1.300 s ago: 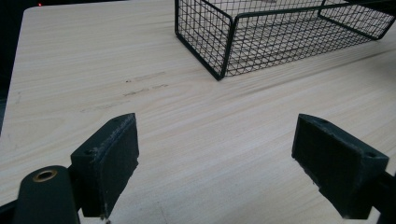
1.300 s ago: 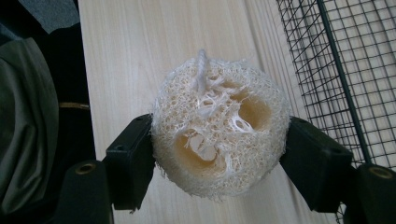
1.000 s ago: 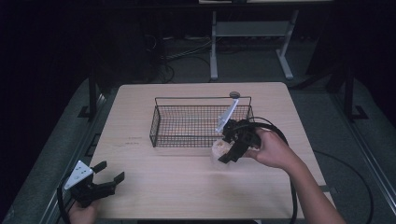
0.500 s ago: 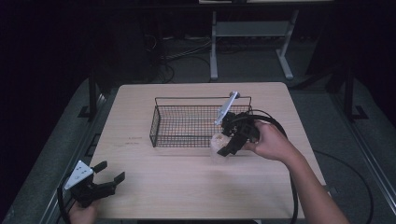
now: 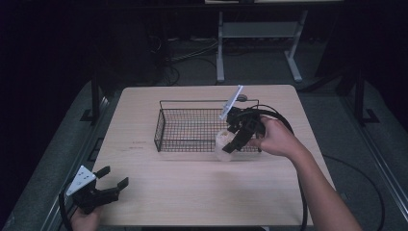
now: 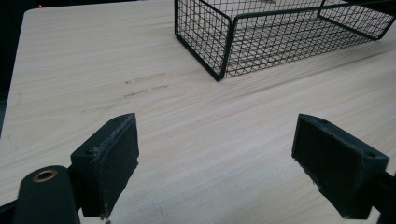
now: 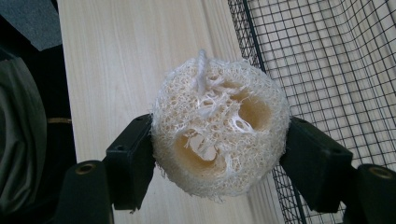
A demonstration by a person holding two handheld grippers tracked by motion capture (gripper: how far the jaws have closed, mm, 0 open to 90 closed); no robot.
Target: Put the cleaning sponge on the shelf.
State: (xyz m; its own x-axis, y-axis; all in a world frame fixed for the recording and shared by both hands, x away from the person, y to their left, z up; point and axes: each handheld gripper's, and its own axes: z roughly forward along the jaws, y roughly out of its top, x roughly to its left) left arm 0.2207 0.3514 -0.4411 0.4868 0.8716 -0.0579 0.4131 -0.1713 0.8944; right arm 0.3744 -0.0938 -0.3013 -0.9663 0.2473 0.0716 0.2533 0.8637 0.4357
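a pale loofah slice (image 7: 218, 135) sits clamped between the jaws of the right gripper (image 5: 234, 139), pinched across its width, at the front edge of a black wire basket (image 5: 166, 126) on a light wooden table (image 5: 192, 192). the pickup looks done; the drop looks like what is left. in the high view the loofah hangs at the basket's near right corner, over or just outside the front wall, and whether it has crossed the rim cannot be told from here. the right gripper view sets it above the line where bare table meets mesh, the basket wall running alongside it. the basket floor shows nothing lying in it.

the person's right arm reaches in from the lower right, forearm angled across the table, the hand (image 5: 275, 139) wrapped round the tool's body behind the jaws, its cable looping back over the basket's right end. the tool tips forward and down towards the table.

the left gripper (image 5: 103, 185) waits well apart at the near left corner of the table, jaws spread wide with nothing between them, pointed towards the basket (image 6: 280, 42) across open tabletop.
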